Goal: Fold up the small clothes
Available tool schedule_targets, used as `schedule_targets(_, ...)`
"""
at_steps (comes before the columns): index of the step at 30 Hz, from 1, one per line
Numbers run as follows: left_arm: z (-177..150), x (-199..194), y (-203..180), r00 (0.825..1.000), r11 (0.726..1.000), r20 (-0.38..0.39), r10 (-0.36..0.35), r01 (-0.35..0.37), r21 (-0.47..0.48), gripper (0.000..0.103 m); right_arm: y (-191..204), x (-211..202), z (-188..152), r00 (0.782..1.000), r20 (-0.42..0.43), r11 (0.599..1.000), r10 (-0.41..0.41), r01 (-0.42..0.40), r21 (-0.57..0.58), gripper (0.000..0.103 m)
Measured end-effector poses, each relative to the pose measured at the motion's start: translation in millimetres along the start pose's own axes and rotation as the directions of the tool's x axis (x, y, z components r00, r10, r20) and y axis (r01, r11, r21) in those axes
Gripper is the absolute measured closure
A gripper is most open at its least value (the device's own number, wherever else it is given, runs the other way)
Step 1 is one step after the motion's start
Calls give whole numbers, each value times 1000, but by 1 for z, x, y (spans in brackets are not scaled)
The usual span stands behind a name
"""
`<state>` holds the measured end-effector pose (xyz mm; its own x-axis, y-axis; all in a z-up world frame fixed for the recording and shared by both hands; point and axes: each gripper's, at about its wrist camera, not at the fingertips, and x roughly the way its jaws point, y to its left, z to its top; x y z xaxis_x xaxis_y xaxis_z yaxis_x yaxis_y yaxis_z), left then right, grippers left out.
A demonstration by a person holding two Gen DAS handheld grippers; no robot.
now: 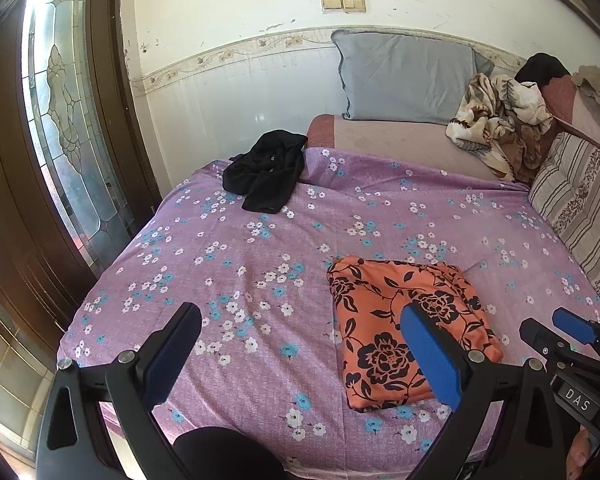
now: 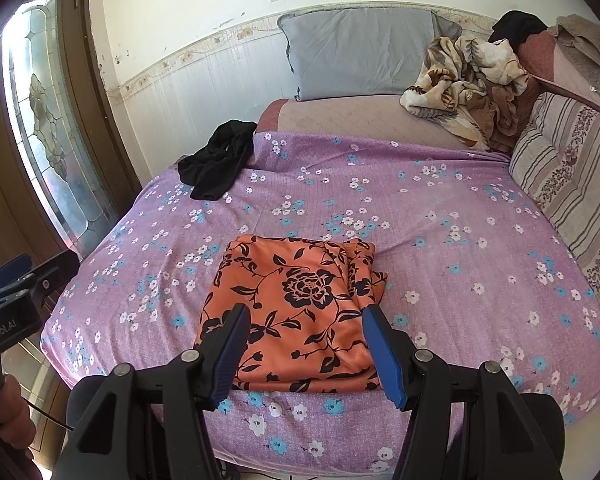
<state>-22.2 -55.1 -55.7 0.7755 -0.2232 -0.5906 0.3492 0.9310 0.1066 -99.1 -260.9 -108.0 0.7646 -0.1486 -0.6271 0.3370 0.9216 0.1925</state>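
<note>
So the left gripper (image 1: 300, 360) hangs over the bed (image 1: 260, 280) with jaws wide apart, nothing in them. A folded orange floral cloth (image 1: 404, 332) lies near the bed's front edge, right of middle. A crumpled black garment (image 1: 268, 172) sits at the far left corner. The right gripper (image 1: 572, 332) pokes in beside the cloth.

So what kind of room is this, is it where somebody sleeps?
Most likely a bedroom at home. There is a bed with a purple flowered sheet, a grey pillow against the wall, and a crumpled floral blanket beside it.
</note>
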Motion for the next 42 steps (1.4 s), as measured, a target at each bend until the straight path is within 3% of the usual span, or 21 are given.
schedule_targets(42, -13, 8, 9, 999, 999, -11, -50, 50, -11, 3, 9, 6, -8, 999, -24, 999, -28, 28, -15, 41)
